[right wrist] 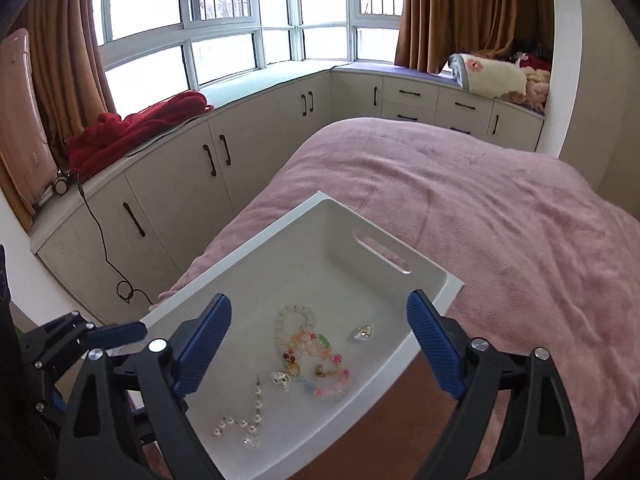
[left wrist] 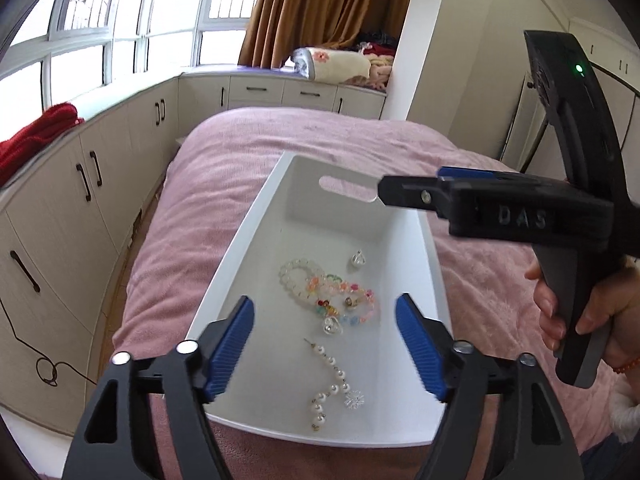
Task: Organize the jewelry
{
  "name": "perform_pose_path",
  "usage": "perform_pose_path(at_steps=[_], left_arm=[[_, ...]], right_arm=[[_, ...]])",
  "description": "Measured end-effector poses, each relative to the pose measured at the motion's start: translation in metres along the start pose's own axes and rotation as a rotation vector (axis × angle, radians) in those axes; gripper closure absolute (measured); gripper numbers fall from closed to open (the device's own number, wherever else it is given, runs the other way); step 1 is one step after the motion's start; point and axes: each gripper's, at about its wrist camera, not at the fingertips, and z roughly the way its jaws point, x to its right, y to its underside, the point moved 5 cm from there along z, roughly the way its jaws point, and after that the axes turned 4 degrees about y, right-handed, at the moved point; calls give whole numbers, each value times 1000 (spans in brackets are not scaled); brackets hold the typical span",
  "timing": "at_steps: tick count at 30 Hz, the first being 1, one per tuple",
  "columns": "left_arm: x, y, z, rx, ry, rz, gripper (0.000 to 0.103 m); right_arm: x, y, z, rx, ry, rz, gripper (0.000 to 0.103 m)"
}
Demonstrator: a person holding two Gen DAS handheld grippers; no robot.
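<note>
A white tray (left wrist: 248, 256) lies on the pink bed; it also shows in the right wrist view (right wrist: 248, 276). In it lie a tangle of coloured bead bracelets (left wrist: 328, 292) (right wrist: 312, 344), a pearl strand with a snowflake charm (left wrist: 332, 384) (right wrist: 248, 420), and two clear crystal pieces (left wrist: 357, 258) (left wrist: 333, 325). My left gripper (left wrist: 325, 350) is open and empty, above the tray's near end. My right gripper (right wrist: 320, 350) is open and empty over the tray; in the left wrist view its fingers (left wrist: 404, 191) appear side-on above the tray's far right.
The pink blanket (right wrist: 500, 216) covers the bed around the tray. White cabinets (left wrist: 80, 184) run along the window on the left, with a red cloth (right wrist: 136, 128) on top. A black cable (right wrist: 100, 240) hangs down the cabinet front.
</note>
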Motion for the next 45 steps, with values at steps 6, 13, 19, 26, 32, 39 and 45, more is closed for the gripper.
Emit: perform_pose_path(at_steps=[6, 13, 19, 26, 32, 39, 45], left_arm=[[31, 9, -20, 54, -9, 21, 12], [60, 37, -29, 67, -41, 50, 9], [69, 61, -14, 9, -41, 26, 9], [78, 71, -20, 47, -120, 77, 9], [84, 80, -24, 104, -174, 109, 9], [83, 75, -29, 141, -223, 114, 7], [89, 68, -37, 183, -229, 124, 7]], right_arm=[[11, 15, -44, 69, 60, 22, 5], [28, 48, -81, 115, 155, 57, 5], [39, 89, -93, 89, 191, 104, 5], [59, 127, -111, 98, 253, 147, 5], [59, 154, -132, 158, 311, 136, 5], [56, 180, -145, 179, 292, 149, 5], [55, 188, -158, 236, 296, 160, 5]])
